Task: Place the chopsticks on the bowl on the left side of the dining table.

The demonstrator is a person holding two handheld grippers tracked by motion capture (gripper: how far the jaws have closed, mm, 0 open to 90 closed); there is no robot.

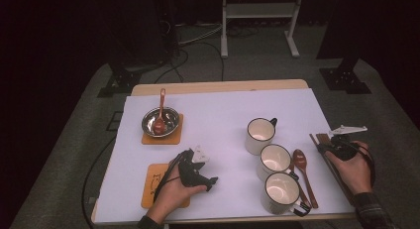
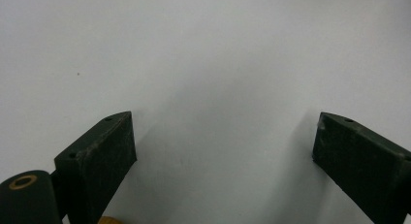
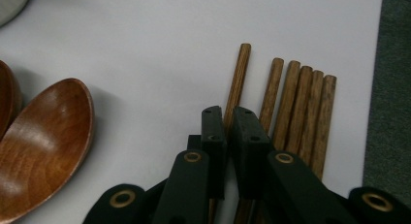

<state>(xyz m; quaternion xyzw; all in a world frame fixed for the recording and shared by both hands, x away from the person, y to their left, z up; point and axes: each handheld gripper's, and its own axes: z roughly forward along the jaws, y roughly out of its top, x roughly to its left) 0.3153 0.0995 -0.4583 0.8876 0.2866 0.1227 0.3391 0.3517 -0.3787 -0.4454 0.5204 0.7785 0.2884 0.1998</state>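
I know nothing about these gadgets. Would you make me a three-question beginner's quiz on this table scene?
1. How many white enamel mugs stand on the table?
2. True or false: the right gripper is closed on one wooden chopstick.
3. The red-brown wooden spoon at far left lies in: A) a mug, B) the round metal bowl, C) the bare sheet.

Key: 1. Three. 2. True. 3. B.

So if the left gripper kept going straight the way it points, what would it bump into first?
Probably just the white table cover. The left gripper stands open with nothing between its jaws, and bare white surface lies ahead of it. How far off that surface is cannot be told.
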